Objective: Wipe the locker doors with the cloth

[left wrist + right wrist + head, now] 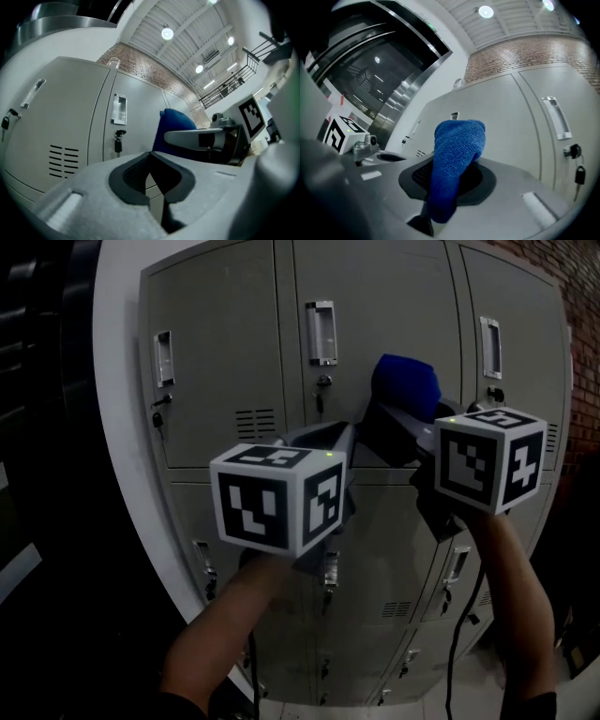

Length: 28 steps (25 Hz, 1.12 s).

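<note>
A blue cloth (405,385) sticks up from my right gripper (401,423), which is shut on it and holds it against the middle upper locker door (375,306). In the right gripper view the cloth (457,150) bulges out between the jaws, close to the grey door (506,117). My left gripper (345,442) hovers just left of the cloth, in front of the same door, jaws shut and empty. Seen from the left gripper (151,157), the cloth (174,123) and the right gripper (201,138) lie to the right.
The grey lockers stand in rows, with a recessed handle (321,332) and a key (322,392) on the middle door. A key (118,140) hangs left of the cloth. A brick wall (581,324) is at the right, a white column (117,381) at the left.
</note>
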Tool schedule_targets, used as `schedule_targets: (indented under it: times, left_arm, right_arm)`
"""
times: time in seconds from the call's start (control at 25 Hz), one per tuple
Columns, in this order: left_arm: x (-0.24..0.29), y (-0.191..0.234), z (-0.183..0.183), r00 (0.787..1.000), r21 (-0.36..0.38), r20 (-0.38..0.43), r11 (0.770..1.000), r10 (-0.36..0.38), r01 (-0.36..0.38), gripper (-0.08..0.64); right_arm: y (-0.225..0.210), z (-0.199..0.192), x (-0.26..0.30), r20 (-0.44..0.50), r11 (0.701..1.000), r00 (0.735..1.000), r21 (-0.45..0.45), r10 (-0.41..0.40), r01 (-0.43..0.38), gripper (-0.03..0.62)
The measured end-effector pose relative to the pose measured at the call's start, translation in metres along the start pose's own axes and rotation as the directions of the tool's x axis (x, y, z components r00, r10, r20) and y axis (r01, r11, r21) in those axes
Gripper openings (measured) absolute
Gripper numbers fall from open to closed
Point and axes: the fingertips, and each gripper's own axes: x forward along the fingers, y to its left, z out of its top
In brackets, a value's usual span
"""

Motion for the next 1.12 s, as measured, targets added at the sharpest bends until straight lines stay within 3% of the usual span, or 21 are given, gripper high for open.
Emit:
schedule_targets:
  times: [0.24,0.56,0.88,1.12]
  left_arm:
    - [-0.029,0.038,0.001,0.997,-0.005,-0.004,0.997,0.083,-0.083,0.002]
    - [-0.048,0.064,0.005,0.99,0.007,-0.009,0.99,0.142,-0.142,0.002]
    - [-0.029,0.043,0.017,0.997,0.014,0.016,0.997,0.079,-0.079,0.002]
    - [-0.005,0.017,0.025,0.999,0.005,0.039,1.0,0.016,-0.017,0.002]
  right_arm:
    - [0.052,0.033,0.056,0.0,0.991,0.991,0.027,0.132,-0.132,0.086]
    - [0.061,0.039,0.097,-0.062,0.992,0.99,0.015,0.126,-0.126,0.086]
    - [0.028,0.047,0.074,-0.038,0.994,0.995,0.059,0.095,-0.093,0.086]
    - [-0.027,0.042,0.043,-0.046,0.997,0.999,0.08,0.003,0.001,0.086]
